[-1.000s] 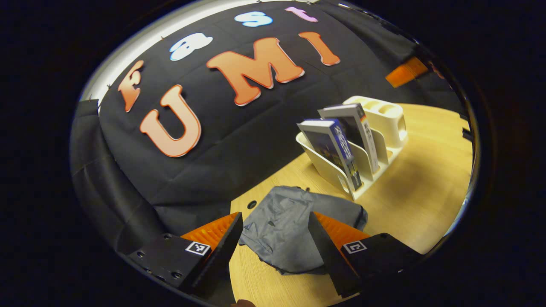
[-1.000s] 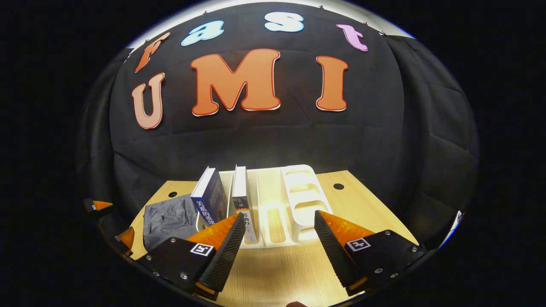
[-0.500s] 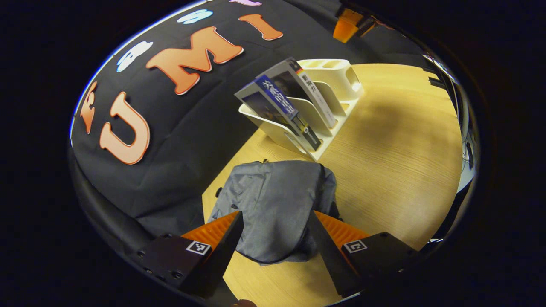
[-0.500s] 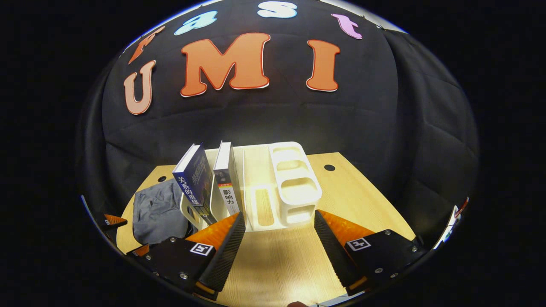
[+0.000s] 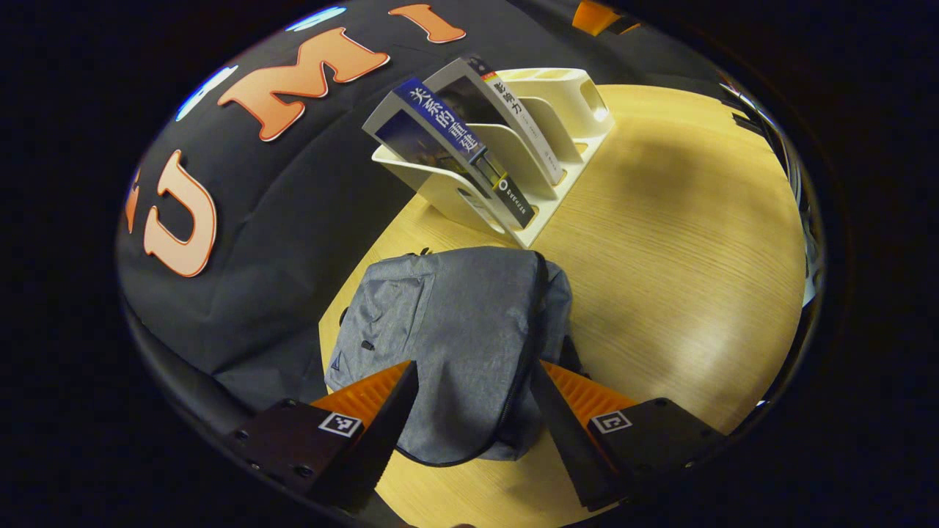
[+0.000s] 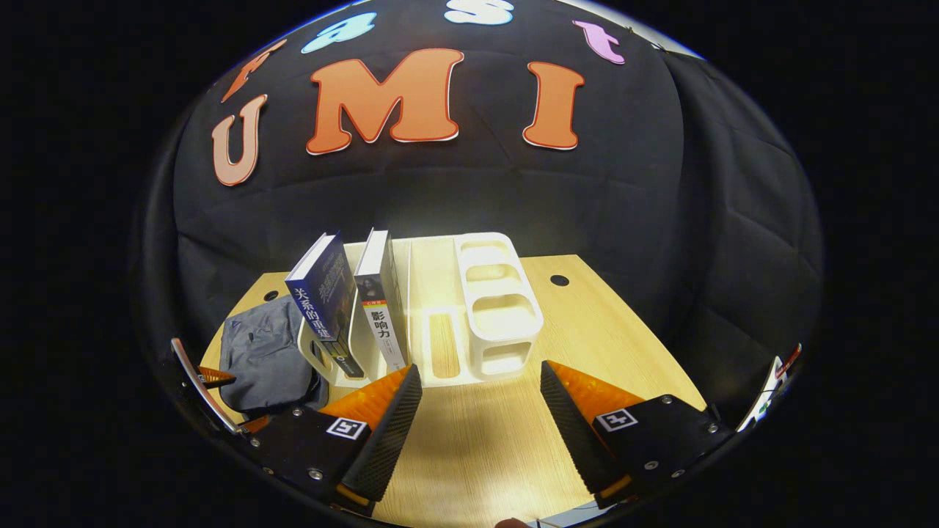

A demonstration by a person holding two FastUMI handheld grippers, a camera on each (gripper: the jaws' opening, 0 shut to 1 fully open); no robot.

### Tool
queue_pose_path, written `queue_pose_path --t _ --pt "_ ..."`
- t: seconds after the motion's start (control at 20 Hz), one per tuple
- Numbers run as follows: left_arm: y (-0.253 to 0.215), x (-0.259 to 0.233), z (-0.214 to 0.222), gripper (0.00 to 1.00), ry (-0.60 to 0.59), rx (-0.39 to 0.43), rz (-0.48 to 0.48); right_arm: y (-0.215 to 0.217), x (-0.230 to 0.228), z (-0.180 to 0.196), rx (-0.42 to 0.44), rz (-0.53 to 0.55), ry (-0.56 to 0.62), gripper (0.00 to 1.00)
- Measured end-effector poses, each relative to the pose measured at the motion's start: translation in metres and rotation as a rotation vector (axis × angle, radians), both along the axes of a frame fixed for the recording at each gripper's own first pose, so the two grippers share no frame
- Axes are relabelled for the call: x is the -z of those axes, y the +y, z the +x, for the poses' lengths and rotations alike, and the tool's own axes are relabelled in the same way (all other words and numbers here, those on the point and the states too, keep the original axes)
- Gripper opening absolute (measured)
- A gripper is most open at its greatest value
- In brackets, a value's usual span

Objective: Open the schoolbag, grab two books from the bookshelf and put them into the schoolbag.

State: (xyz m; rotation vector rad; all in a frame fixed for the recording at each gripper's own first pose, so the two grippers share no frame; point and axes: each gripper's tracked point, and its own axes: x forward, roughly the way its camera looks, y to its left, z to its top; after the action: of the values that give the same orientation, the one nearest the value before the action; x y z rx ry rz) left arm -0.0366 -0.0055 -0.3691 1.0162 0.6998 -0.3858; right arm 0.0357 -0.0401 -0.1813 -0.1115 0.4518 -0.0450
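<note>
The grey schoolbag [image 5: 455, 330] lies flat on the wooden table [image 5: 682, 242], its zipper running along the edge that faces away from the booth wall, and it looks zipped. Taking the schoolbag as the landmark, the left hand-held gripper [image 5: 473, 411] hangs just over its near end with both fingers spread wide, one to each side of the fabric, grasping nothing; whether the tips touch the cloth cannot be told. Just beyond the schoolbag's far end stands the white bookshelf [image 5: 513, 169], close to it but apart. In the bookshelf's slot nearest the schoolbag leans a dark blue book [image 5: 447, 147], and in the next slot a second book [image 5: 506, 117] with a white spine. In the right gripper view the schoolbag [image 6: 264, 356] sits just beside the bookshelf [image 6: 469, 308], and the right hand-held gripper [image 6: 480, 411] is released, its fingers wide apart over bare table [image 6: 477, 455] in front of the bookshelf, well away from the schoolbag.
</note>
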Motion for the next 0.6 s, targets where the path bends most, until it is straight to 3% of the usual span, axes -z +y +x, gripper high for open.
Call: queue_pose_path --t 0.2,0.35,0.4,0.45,0.5,0.6 --pt "-0.005 0.011 0.000 0.89 0.073 0.020 -0.006 0.001 -0.001 0.002 0.000 -0.006 -0.003 0.97" --pt "-0.007 0.014 -0.005 0.42 0.113 0.032 0.030 0.000 0.000 0.004 0.008 0.001 -0.003 0.97" --pt "-0.004 0.013 -0.002 0.17 0.103 0.020 0.054 0.000 0.002 0.005 0.009 0.006 0.000 0.97" --pt "-0.007 0.015 0.002 0.19 0.106 0.024 0.045 0.002 0.001 0.006 0.007 0.014 0.003 0.97" --pt "-0.006 0.010 -0.002 0.06 0.123 0.015 0.042 0.002 0.002 0.007 0.007 0.022 0.009 0.97" --pt "-0.006 0.005 0.001 0.04 0.169 -0.014 0.005 0.005 0.000 0.009 0.001 0.033 0.004 0.97"
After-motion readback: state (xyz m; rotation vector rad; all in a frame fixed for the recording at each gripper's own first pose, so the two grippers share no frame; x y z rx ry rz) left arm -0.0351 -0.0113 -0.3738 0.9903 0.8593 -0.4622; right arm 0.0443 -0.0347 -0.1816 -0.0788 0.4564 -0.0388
